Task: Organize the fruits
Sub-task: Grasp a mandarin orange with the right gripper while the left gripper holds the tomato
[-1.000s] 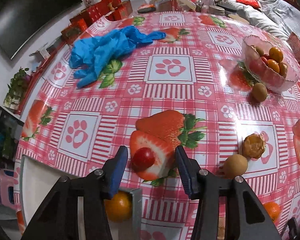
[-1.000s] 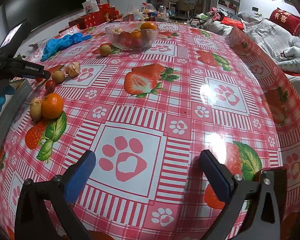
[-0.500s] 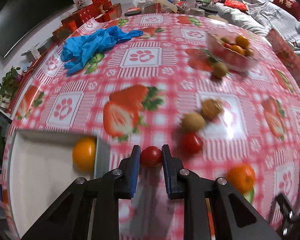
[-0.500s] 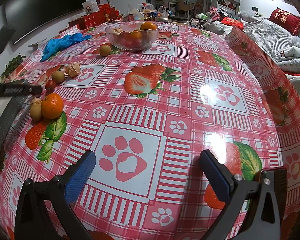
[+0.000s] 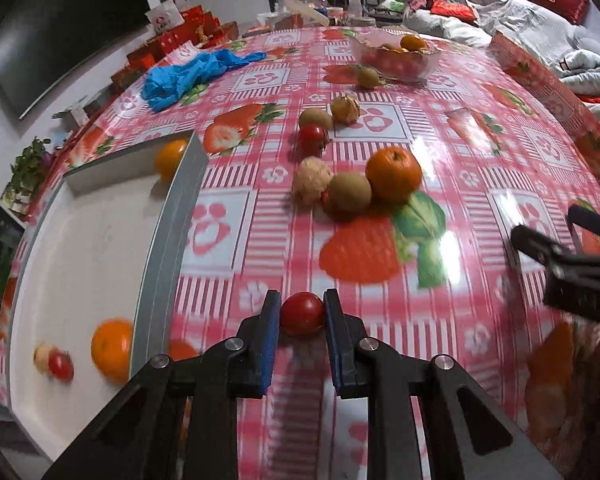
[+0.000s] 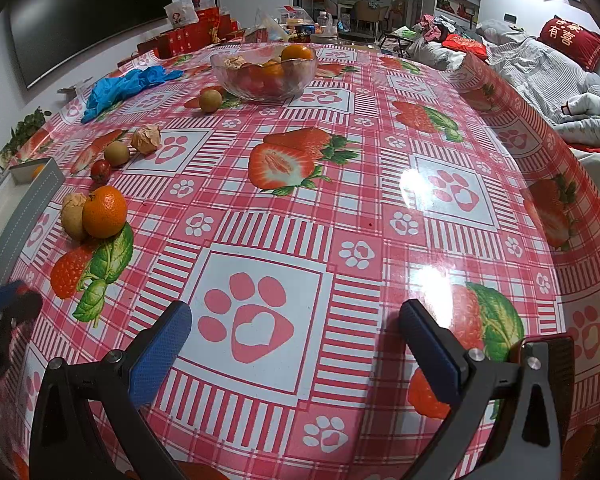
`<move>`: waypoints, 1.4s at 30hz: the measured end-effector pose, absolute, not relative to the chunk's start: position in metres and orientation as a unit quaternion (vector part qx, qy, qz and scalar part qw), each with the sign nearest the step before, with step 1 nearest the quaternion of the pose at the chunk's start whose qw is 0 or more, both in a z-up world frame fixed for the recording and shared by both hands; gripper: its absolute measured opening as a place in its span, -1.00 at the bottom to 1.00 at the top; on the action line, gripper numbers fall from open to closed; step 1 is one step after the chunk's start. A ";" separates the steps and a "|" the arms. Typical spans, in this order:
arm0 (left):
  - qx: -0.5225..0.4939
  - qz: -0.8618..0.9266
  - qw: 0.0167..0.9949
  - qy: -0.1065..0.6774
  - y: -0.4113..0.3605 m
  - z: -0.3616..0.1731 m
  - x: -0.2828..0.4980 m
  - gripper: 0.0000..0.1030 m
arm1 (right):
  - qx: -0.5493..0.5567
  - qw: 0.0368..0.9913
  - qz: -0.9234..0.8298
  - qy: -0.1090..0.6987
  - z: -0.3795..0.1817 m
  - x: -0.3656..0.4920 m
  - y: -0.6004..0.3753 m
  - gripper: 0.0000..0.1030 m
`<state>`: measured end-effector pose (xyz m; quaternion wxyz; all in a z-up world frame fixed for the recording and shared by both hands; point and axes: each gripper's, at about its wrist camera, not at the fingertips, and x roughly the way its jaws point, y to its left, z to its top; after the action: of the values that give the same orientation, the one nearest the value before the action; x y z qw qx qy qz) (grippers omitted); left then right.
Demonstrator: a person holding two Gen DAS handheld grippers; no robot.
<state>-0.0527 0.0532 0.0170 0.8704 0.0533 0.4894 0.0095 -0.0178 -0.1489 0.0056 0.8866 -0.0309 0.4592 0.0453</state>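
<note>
1. The left gripper (image 5: 302, 314) has black arms that spread out like a letter V.
2. Its two fingers (image 5: 269, 340) have flat blue pads.
3. Round silver screws sit on the black arms, toward 6 o'clock.
4. The right gripper (image 6: 296, 332) looks the same: black frame, bumpy blue pads (image 6: 162, 350), shiny screws.
5. Triangle-shaped holes are cut in its black arms.
</note>
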 end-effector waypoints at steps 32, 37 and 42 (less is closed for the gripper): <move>-0.008 0.000 0.879 0.477 0.077 0.014 -0.076 -0.55 | 0.054 0.855 0.174 0.486 0.029 0.023 -0.084 0.95; -0.012 0.003 0.882 0.472 0.078 0.014 -0.079 -0.55 | 0.062 0.842 0.173 0.507 0.020 0.043 -0.065 0.63; -0.011 0.003 0.882 0.471 0.077 0.014 -0.080 -0.55 | 0.055 0.842 0.169 0.510 0.017 0.052 -0.055 0.45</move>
<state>-0.0800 0.0775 0.0142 0.8823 -0.0111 0.4705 0.0032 0.0522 -0.0547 0.0172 0.8419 0.0545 0.5095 0.1689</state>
